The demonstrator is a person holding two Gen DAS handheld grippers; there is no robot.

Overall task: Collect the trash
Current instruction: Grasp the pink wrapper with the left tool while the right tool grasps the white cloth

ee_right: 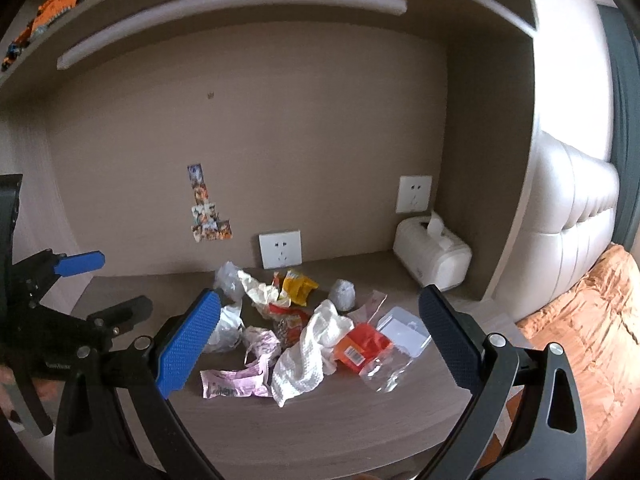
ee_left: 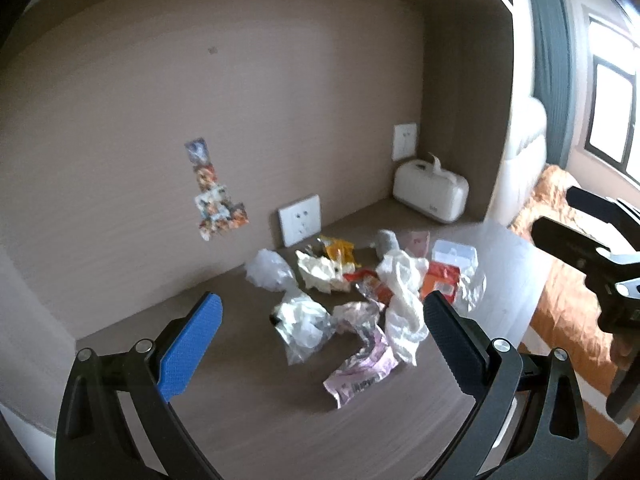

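Left hand-held gripper (ee_left: 322, 320): jaws spread wide, nothing between them, hovering above the near part of the table (ee_left: 260, 420). It also shows at the left edge of the right wrist view, fingers apart.

Trash is all on the table, in one loose heap in front of the back wall. Left to right in the right wrist view:
- clear crumpled plastic bag (ee_right: 228, 278) at the back left, near the wall socket (ee_right: 280, 249)
- second crumpled clear/white wrapper (ee_right: 226, 328) just in front of it
- pink wrapper (ee_right: 240, 384) nearest the front edge, lying flat and twisted
- cream crumpled paper (ee_right: 260, 292), yellow snack packet (ee_right: 298, 286) just beside it
- red printed wrapper (ee_right: 290, 320) mid-heap
- white tissue (ee_right: 312, 352) draped over the middle, touching the orange packet (ee_right: 360, 346)
- grey-white wad (ee_right: 342, 294) behind, apart from the rest
- clear plastic box (ee_right: 404, 332) plus clear film at the right end

White tissue dispenser (ee_right: 432, 254) stands in the back right corner, well apart from the heap. Sticker strip (ee_right: 206, 208) on the wall.

Right hand-held gripper (ee_right: 320, 320): jaws wide apart, empty, above the heap's near side, not touching anything. Bed with orange cover (ee_right: 580, 320) to the right.
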